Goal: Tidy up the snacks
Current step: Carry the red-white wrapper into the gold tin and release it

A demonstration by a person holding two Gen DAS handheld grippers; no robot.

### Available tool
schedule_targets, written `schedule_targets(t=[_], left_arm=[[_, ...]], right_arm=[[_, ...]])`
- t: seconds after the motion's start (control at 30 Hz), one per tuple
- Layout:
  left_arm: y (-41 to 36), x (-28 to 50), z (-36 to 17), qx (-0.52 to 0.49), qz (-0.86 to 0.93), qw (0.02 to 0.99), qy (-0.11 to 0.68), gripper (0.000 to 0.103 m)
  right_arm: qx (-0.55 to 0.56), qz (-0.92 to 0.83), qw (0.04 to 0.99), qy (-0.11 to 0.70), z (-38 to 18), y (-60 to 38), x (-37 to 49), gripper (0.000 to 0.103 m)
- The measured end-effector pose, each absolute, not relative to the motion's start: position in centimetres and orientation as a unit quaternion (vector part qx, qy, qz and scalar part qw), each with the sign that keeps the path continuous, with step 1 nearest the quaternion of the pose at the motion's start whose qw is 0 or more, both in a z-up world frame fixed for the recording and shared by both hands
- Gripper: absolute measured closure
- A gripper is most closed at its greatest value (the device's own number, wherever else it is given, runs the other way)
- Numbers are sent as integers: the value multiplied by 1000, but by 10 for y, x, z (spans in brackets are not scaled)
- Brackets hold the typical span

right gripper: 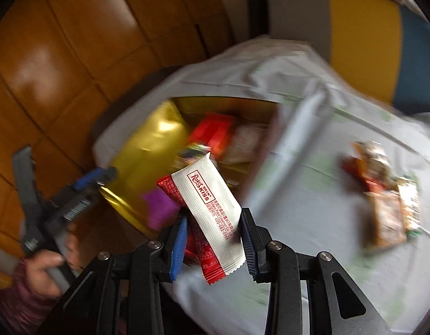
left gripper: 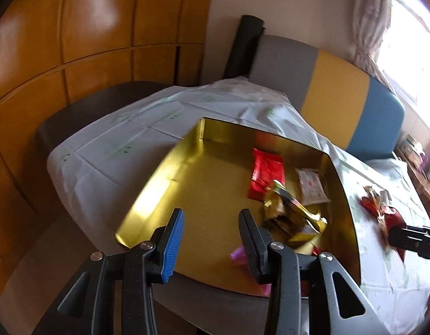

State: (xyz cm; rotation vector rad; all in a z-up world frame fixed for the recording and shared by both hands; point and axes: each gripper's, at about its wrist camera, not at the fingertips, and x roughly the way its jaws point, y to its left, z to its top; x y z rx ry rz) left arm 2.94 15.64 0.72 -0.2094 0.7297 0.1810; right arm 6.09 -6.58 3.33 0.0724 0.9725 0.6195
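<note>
The table point(right gripper: 312, 223) has its cloth on, so the gold box point(left gripper: 203, 195) is the drop spot and already holds a few packets. The leftover pile of snacks point(right gripper: 382, 195) sits well apart, outside it. The right gripper point(right gripper: 213, 237) is clamped on a white wrapper point(right gripper: 212, 203), maybe a red one too, it's blurry. The left gripper point(left gripper: 212, 240) hangs over the box, jaws apart, empty.

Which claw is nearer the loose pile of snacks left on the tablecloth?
Right. The right claw, shut on a white-and-red packet, is beside the pile. The left claw sits over the gold box, farther away.
</note>
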Motion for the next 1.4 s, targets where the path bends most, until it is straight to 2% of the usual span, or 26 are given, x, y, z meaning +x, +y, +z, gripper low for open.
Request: schedule_targets(t=[0.1,0.33,0.7,0.83,0.9,1.03,1.27,1.4], left_arm=[[166,30,7,-109,98,923,356,62],[168,31,4,-112,99,922,358,62],[148,31,0,-88,83,923,364,62],[140,29,1,-75,74,926,364,62],[137,28,0,-72,69,926,364,62],[131,28,0,-65,62,926,366,62],[123,27,-2,-57,52,926,370,62],[118,28,-3,-51,48,925,373,62]], right_arm=[[44,312,826,467,23,-36,71,60],[39,317,796,514,-20,0,83,58],[17,313,818,483,-12,-23,61,58],[10,302,834,462,-2,-37,50,47],[8,295,841,454,2,-45,48,47],[7,282,850,445,7,-63,46,37],[4,242,860,450,5,-99,53,36],[3,223,863,453,5,-119,56,31]])
